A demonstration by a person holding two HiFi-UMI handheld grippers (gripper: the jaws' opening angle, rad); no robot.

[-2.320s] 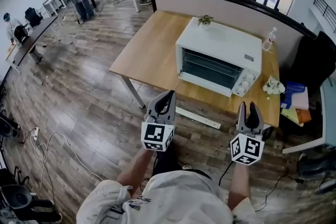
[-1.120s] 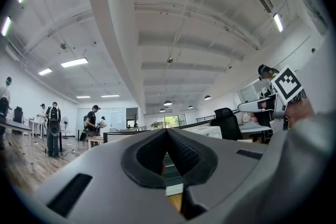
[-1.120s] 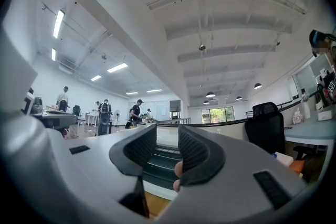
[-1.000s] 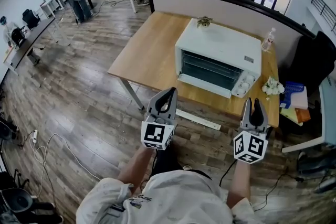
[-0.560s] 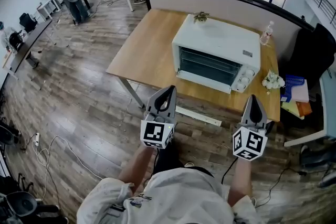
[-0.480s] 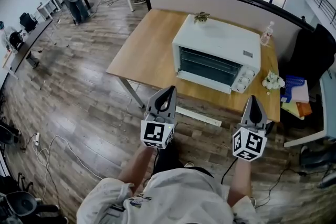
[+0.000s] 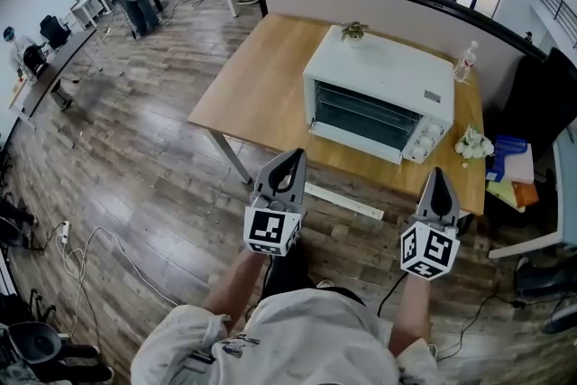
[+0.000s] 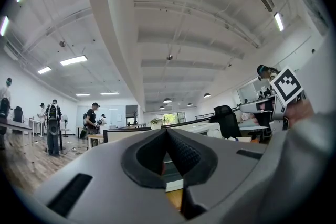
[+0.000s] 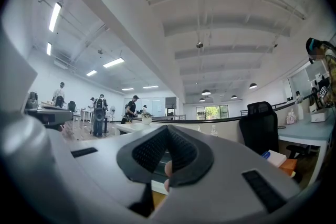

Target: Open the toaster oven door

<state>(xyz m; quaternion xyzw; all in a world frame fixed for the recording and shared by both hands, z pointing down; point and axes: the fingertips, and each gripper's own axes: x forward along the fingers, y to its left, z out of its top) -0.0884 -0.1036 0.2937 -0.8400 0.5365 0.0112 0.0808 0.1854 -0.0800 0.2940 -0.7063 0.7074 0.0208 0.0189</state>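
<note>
Wooden table [image 7: 261, 95] holds the toaster oven [image 7: 383, 77] toward its right edge in the head view, its door [image 7: 365, 117] shut, well beyond left gripper [image 7: 293, 160] and right gripper [image 7: 439, 176]; both gripper views show fingers [image 8: 184, 152] clenched empty; that stiff, hinged, glass-fronted door probably pulls lightly by its handle.

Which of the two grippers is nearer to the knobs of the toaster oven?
Right. The right gripper hangs just off the table edge, almost straight in front of the knobs. The left gripper is off the table too, opposite the door's other end.
</note>
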